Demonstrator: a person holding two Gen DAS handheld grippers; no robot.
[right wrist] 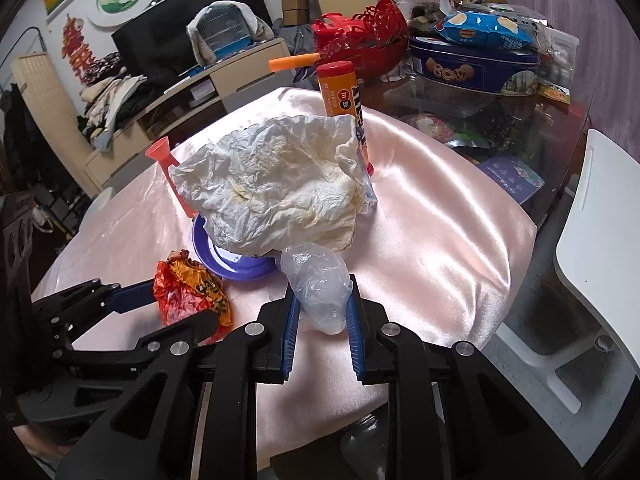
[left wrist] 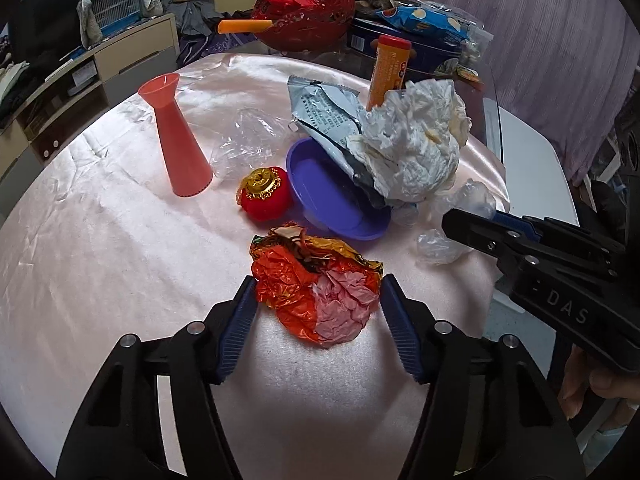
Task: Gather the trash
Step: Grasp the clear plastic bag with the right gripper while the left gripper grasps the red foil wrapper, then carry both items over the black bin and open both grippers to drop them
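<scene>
A crumpled orange, gold and pink foil wrapper lies on the pink satin cloth. My left gripper is open with its blue pads on either side of the wrapper. A clear crumpled plastic bag sits between the pads of my right gripper, whose jaws stand close around it. A purple bowl holds a silver snack bag and a large crumpled white tissue. The wrapper and tissue also show in the right wrist view.
A pink vase, a red and gold ornament and clear plastic film lie on the cloth. An orange candy tube, a blue biscuit tin and a red basket stand behind. A white chair is right.
</scene>
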